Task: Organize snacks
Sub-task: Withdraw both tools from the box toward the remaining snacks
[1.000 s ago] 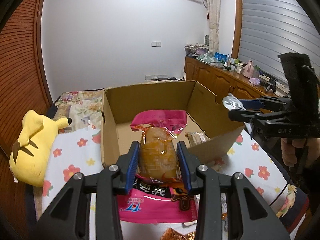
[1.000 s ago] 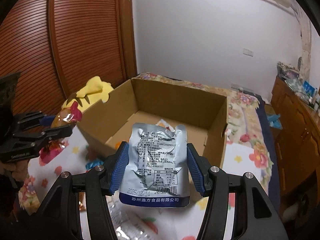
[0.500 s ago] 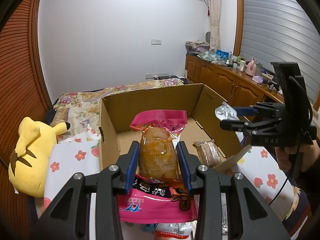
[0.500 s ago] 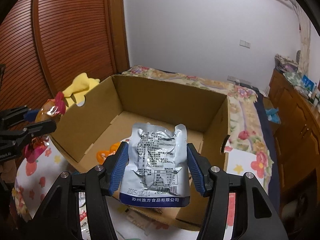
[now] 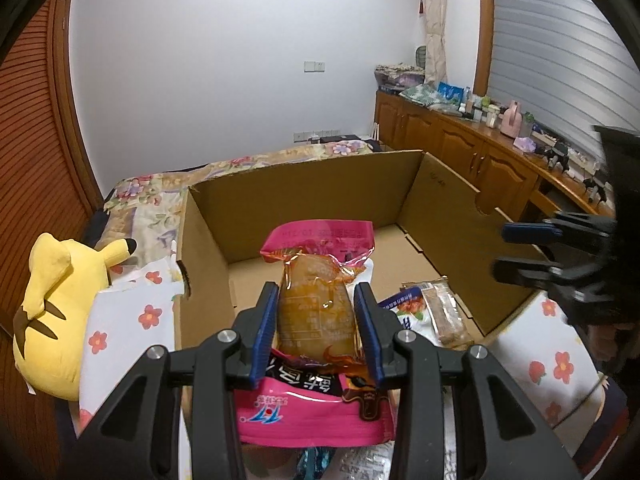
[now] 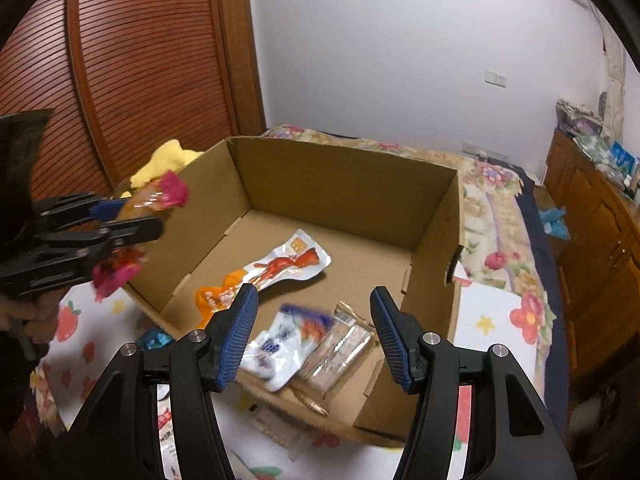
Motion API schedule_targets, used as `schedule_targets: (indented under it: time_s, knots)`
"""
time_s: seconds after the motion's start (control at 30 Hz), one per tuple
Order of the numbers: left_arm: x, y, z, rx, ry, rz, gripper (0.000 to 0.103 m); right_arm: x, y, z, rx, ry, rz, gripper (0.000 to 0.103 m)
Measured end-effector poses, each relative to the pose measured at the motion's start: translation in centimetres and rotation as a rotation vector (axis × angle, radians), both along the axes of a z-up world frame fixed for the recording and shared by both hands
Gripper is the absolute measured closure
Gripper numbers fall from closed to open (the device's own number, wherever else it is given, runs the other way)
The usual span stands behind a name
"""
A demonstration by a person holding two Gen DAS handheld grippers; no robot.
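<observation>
My left gripper (image 5: 316, 328) is shut on a pink and orange snack pack (image 5: 316, 300), held above the near left edge of an open cardboard box (image 5: 304, 184). It shows at the left of the right wrist view (image 6: 132, 224). My right gripper (image 6: 314, 334) is open and empty above the box's (image 6: 344, 176) near right part; it shows at the right of the left wrist view (image 5: 524, 252). Below it a white and blue pouch (image 6: 284, 344), blurred, lies in the box beside a clear-wrapped brown bar (image 6: 340, 352). An orange and white pack (image 6: 264, 276) lies mid-box.
The box stands on a flowered cloth (image 5: 124, 328). A yellow plush toy (image 5: 52, 312) lies left of it. More snack packs lie on the cloth under my left gripper, among them a pink one (image 5: 312, 412). A wooden cabinet (image 5: 480, 160) runs along the right wall.
My right gripper has opened and the silver pouch it held has dropped into the box. Both grippers have moved closer over the box.
</observation>
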State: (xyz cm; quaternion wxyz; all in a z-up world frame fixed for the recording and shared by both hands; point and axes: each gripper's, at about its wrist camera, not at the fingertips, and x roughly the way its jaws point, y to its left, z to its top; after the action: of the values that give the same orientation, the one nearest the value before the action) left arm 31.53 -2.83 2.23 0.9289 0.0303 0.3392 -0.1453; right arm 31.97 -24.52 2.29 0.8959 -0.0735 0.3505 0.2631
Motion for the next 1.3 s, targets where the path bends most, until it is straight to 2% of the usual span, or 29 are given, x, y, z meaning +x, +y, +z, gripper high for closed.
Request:
schedule_targets:
  time_s: [0.33,0.63,0.87,1.07,1.1,1.2,1.3]
  knots:
    - [2.0,-1.0,-0.5,0.013,0.017,0.018,0.063,-2.3,-1.4,0.9,0.021,-0.02,0.009,0.041]
    - [1.4,-1.0,-0.6,0.015,0.014,0.025,0.062,-3.7,-1.4,1.0,0.022,-0.024,0.023,0.04]
    - [-2.0,-0.9,0.5,0.009,-0.013,0.002,0.058,-6.0,-1.8,1.5,0.026,-0.029,0.014,0.036]
    - [-6.4,-0.8,1.4,0.008,-0.05,-0.035,0.048,-9.0,-2.2,1.4,0.048,-0.029,-0.001,0.034]
    - [-7.1,-0.8,1.3,0.01,-0.051,-0.041,0.047,-9.6,-2.2,1.2,0.049,-0.027,-0.004,0.034]
    - [-9.0,-0.7,0.5,0.012,-0.043,-0.058,0.035,-10.9,-2.2,0.4,0.052,-0.017,-0.013,0.034]
    - [-10.6,-0.7,-0.7,0.008,-0.029,-0.075,0.034,-12.3,-2.2,-0.5,0.06,-0.004,-0.021,0.033]
